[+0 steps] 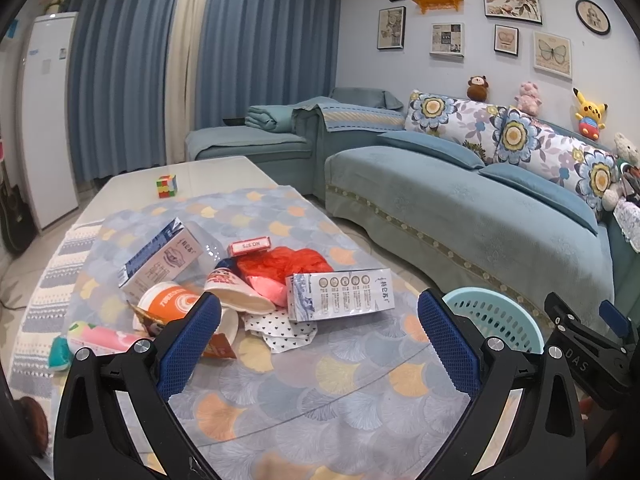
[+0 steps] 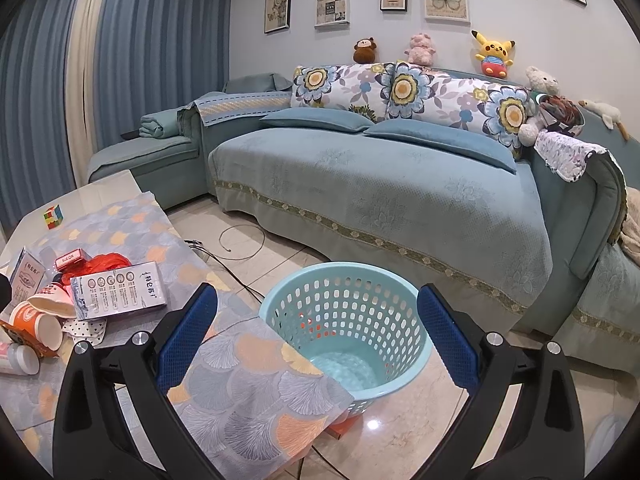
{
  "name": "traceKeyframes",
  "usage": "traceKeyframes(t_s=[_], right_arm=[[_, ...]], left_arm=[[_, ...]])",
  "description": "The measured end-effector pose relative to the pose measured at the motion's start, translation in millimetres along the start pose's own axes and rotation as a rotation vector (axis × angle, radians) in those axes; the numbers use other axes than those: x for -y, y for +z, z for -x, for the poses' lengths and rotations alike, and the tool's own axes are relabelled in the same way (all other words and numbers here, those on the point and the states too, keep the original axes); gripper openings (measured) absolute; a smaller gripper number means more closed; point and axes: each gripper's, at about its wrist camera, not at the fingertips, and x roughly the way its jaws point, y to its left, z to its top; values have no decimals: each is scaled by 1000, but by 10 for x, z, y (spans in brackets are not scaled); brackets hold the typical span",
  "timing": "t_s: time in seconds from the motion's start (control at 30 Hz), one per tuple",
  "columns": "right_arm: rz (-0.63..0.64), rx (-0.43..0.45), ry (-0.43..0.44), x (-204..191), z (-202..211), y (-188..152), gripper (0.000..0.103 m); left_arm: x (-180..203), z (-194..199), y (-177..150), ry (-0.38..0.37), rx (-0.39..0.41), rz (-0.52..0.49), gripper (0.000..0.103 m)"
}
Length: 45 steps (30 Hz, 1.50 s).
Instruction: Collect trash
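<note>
Tablecloth (image 1: 320, 392), trash pile (image 1: 256, 280) ahead of wide left jaws, basket (image 2: 348, 320) between wide right jaws

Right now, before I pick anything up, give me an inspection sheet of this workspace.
Surface: table under a patterned cloth, one corner draping over the edge.
Job's things: trash pile of cartons, paper cups and a red bag; teal basket on the floor, apparently empty.
Clutter: puzzle cube at the far end.
Grippers: left gripper and right gripper, jaws open, holding nothing.
Cables: cable looped on the floor.
Surroundings: sofa, curtains, framed pictures.
</note>
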Motion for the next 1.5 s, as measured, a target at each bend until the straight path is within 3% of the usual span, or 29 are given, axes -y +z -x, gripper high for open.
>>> traceKeyframes(t_s=[0.3, 0.43, 0.53, 0.67, 0.87, 1.0, 1.1, 1.27, 1.5], right_arm=[[31, -13, -7, -38, -13, 35, 95], [53, -9, 21, -91, -5, 134, 94], [77, -39, 68, -171, -44, 171, 78], [113, -99, 139, -304, -144, 157, 57], [146, -146, 242, -536, -256, 138, 39], [183, -152, 298, -738, -325, 135, 38], [213, -150, 347, -914, -437, 182, 38], [245, -157, 405, -1155, -742, 317, 38], [273, -194, 487, -1362, -1117, 392, 39]], left_arm=[[-2, -16, -6, 7, -7, -2, 96], [-10, -106, -48, 23, -54, 13, 96], [-92, -133, -56, 30, -79, 45, 96], [-330, -97, 6, 113, -97, 78, 96], [-1000, 62, 16, 242, -117, 157, 94], [-1508, 61, -80, 318, -180, 262, 90], [-1797, -49, -169, 330, -237, 357, 82], [-2008, -309, -324, 336, -309, 459, 82], [-2263, -592, -429, 336, -337, 629, 83]])
